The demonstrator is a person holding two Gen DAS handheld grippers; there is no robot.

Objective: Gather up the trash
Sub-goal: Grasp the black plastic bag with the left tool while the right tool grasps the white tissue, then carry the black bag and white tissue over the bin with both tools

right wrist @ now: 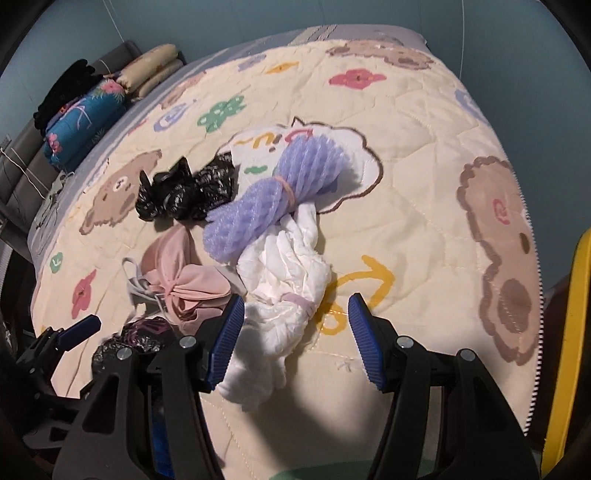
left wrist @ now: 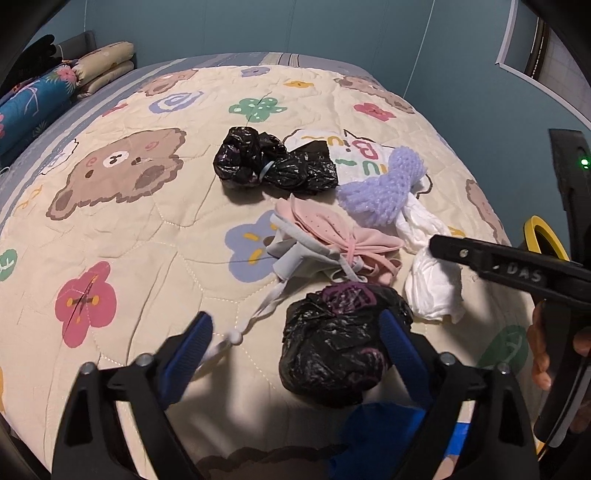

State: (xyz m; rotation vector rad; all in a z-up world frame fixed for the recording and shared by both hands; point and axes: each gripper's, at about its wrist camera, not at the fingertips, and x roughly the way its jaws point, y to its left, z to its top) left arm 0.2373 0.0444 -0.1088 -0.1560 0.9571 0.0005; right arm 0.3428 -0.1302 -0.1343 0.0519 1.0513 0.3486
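On the bear-print quilt (left wrist: pixel 155 236), the left gripper (left wrist: pixel 295 343) has its fingers spread around a black trash bag (left wrist: pixel 332 354), not pinching. The right gripper (right wrist: pixel 295 332), at its three o'clock, stands spread over white crumpled paper (right wrist: pixel 284 291).

I'm in a home bedroom: a bed (left wrist: pixel 110 229) under a cream quilt printed with bears and flowers, folded pillows (left wrist: pixel 105 61) stacked against teal walls (left wrist: pixel 221 26).

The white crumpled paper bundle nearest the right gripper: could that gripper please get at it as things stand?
Probably yes: the right gripper stands open just above the white crumpled paper bundle, with nothing lying over it.
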